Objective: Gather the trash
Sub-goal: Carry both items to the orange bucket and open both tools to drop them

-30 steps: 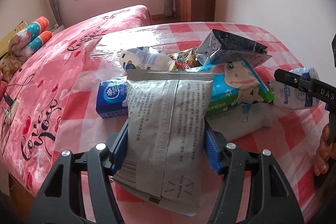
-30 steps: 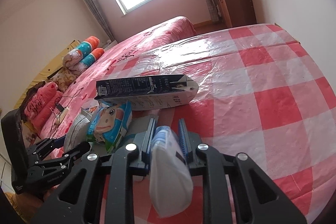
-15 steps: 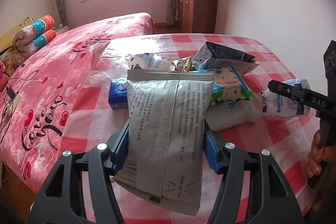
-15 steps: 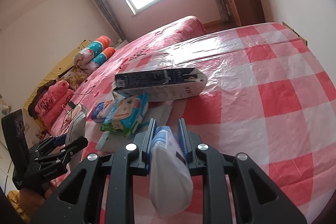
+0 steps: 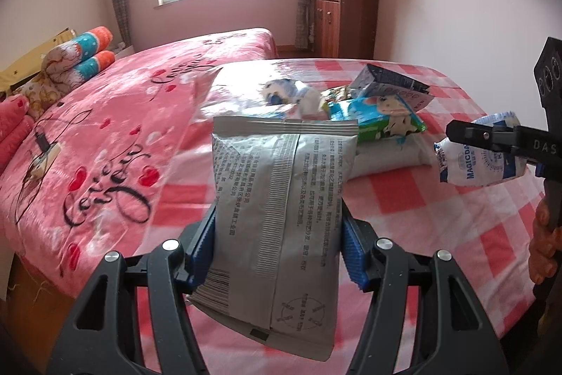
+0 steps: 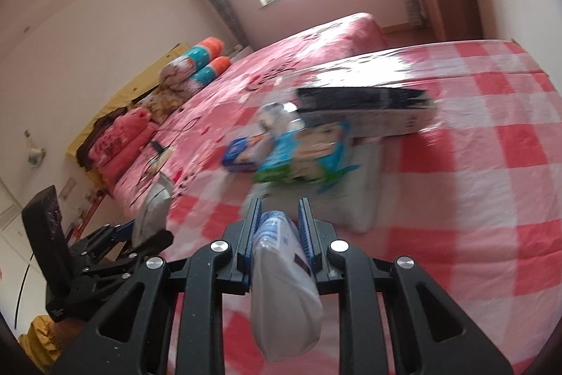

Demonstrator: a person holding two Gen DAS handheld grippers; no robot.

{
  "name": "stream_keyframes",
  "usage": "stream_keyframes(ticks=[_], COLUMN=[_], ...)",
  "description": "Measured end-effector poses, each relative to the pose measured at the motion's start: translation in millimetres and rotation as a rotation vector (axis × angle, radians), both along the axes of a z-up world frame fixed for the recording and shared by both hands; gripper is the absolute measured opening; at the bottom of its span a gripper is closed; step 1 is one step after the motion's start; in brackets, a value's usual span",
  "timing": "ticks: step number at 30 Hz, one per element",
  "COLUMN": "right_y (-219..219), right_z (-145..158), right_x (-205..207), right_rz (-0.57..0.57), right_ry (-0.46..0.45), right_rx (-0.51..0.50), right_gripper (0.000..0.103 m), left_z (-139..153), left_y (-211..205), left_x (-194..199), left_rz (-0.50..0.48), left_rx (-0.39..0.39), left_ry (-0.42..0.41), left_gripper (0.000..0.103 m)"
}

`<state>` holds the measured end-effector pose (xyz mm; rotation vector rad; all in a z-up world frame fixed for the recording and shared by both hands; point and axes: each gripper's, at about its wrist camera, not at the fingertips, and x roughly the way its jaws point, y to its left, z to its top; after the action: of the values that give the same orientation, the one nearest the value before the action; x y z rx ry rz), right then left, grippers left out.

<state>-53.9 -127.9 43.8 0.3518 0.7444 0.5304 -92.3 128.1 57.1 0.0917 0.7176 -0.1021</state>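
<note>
Left gripper (image 5: 277, 248) clamped on grey pouch (image 5: 281, 213), frame centre | right gripper (image 6: 279, 227) pinching white packet (image 6: 284, 290), lower centre | remaining trash pile (image 6: 305, 146) mid-frame | I carry both level, squeezing firmly to the bin.

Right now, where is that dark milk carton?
The dark milk carton lies on its side on the checked tablecloth, at the far end of the trash pile, just behind the green-and-blue wipes pack. In the left wrist view it sits right of centre.

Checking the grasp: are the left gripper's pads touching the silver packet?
Touching. In the left wrist view both blue pads press the sides of the silver packet, which hangs clear of the table.
</note>
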Motion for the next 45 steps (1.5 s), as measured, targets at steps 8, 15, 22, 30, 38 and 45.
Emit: stream_keyframes(ticks=[8,15,22,30,38,45], right_y=[66.5,132.3,221.2,310.1,361.0,347.7], right_z=[14.0,18.8,24.4,9.9,-21.9,-14.2], right_x=[-27.6,-46.2,-69.1,-99.1,-117.5,-131.6], right_rz=[0.148,0.302,0.510,0.706,0.808,0.745], right_ry=[0.018,0.053,0.074,0.107,0.168,0.071], right_rx=[-0.015,-0.021,-0.034,-0.091,-0.126,-0.140], right_gripper=[0.023,0.023,0.023,0.023,0.049,0.092], left_z=[2.9,2.8,-8.7,-43.5,-78.3,-81.8], left_y=[49.4,102.8,165.0,219.8,248.2,258.7], left_x=[-33.2,-69.9,-118.4,-158.7,-176.6,-184.0], left_rz=[0.077,0.191,0.340,0.486,0.568,0.624], left_rx=[-0.012,-0.012,-0.014,-0.049,-0.087,-0.051], left_ry=[-0.007,-0.011,0.015,0.095,0.172,0.161], left_gripper=[0.062,0.063,0.063,0.063,0.070,0.080])
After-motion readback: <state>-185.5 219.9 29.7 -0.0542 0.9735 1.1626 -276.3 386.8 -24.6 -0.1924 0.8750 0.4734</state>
